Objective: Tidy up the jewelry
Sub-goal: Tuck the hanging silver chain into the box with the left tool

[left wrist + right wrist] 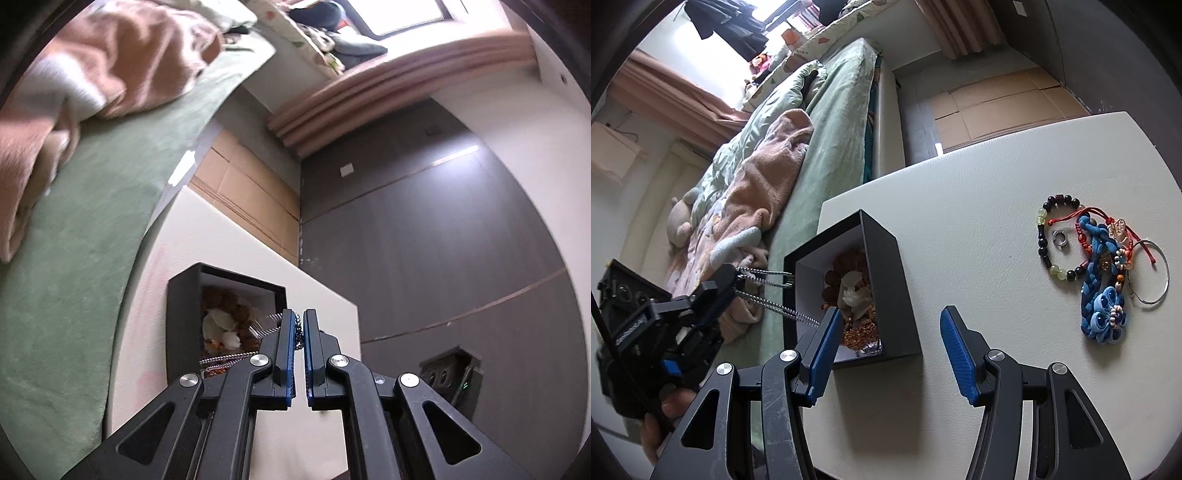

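Note:
A black jewelry box (pixel 886 258) with a white inside stands on the white table (pixel 979 177), holding brown beads, a pale carved piece and amber strands. The same box (pixel 184 314) lies just beyond my left gripper (pixel 299 325). That gripper is shut on a twisted silver bracelet (pixel 271 322), held above the box's open mouth. From the right wrist view the left gripper (pixel 722 278) comes in from the left with the bracelet (pixel 768 280) reaching towards the box. My right gripper (pixel 891 313) stands open and empty beside the box.
Loose jewelry lies at the table's right: a dark bead bracelet (pixel 1043 240), a small silver ring (pixel 1061 236), red cords (pixel 1071 218), a blue braided piece (pixel 1102 306) and a thin silver bangle (pixel 1156 273). A bed (pixel 831 155) with a green sheet borders the table's left.

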Action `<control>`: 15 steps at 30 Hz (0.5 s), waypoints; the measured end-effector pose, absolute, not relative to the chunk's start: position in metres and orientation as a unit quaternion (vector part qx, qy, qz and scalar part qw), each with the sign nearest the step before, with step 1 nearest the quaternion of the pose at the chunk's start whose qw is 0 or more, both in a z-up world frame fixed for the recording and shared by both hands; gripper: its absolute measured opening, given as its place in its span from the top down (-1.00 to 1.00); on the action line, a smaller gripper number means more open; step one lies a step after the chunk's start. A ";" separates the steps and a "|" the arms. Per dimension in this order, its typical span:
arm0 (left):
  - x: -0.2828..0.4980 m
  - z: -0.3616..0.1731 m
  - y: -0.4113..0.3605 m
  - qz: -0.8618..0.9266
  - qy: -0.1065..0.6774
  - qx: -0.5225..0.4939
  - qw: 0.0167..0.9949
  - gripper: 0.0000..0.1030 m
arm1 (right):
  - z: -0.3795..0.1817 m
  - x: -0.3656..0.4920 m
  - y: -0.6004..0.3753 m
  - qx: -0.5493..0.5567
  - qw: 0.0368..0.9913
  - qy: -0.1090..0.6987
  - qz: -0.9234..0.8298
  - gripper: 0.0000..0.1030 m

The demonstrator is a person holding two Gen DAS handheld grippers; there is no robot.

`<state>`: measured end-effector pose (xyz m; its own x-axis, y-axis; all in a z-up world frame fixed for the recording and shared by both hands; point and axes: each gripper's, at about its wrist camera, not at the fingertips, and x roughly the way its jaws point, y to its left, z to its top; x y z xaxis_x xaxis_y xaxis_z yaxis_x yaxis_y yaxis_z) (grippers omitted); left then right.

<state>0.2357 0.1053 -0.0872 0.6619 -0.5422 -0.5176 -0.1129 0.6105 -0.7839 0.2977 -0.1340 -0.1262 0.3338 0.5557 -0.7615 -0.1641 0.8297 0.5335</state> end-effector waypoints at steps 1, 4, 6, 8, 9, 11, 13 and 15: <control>0.239 -0.087 0.101 -0.129 0.396 -0.409 0.812 0.92 | -0.124 0.297 -0.136 0.186 0.796 0.529 0.228 -0.09; 0.245 -0.091 0.093 -0.114 0.419 -0.391 0.811 0.92 | -0.114 0.296 -0.146 0.199 0.798 0.518 0.235 -0.09; 0.246 -0.095 0.089 -0.103 0.435 -0.379 0.810 0.90 | -0.108 0.296 -0.153 0.209 0.798 0.511 0.241 -0.09; 0.246 -0.098 0.087 -0.097 0.443 -0.370 0.811 0.86 | -0.103 0.296 -0.166 0.218 0.801 0.505 0.236 -0.09; 0.246 -0.099 0.086 -0.095 0.445 -0.368 0.811 0.72 | -0.103 0.295 -0.170 0.220 0.802 0.504 0.234 -0.12; 0.242 -0.101 0.085 -0.092 0.448 -0.365 0.811 0.07 | -0.104 0.295 -0.184 0.230 0.803 0.503 0.222 -0.24; 0.240 -0.101 0.083 -0.093 0.444 -0.365 0.813 -0.54 | -0.105 0.296 -0.200 0.241 0.802 0.503 0.213 -0.27; 0.240 -0.098 0.079 -0.090 0.442 -0.357 0.818 -0.54 | -0.105 0.297 -0.212 0.248 0.804 0.500 0.203 -0.27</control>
<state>0.2397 0.0791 -0.0981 0.5926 -0.4633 -0.6589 -0.1677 0.7291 -0.6635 0.2973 -0.2121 -0.1048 0.4170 0.5750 -0.7039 -0.0778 0.7942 0.6027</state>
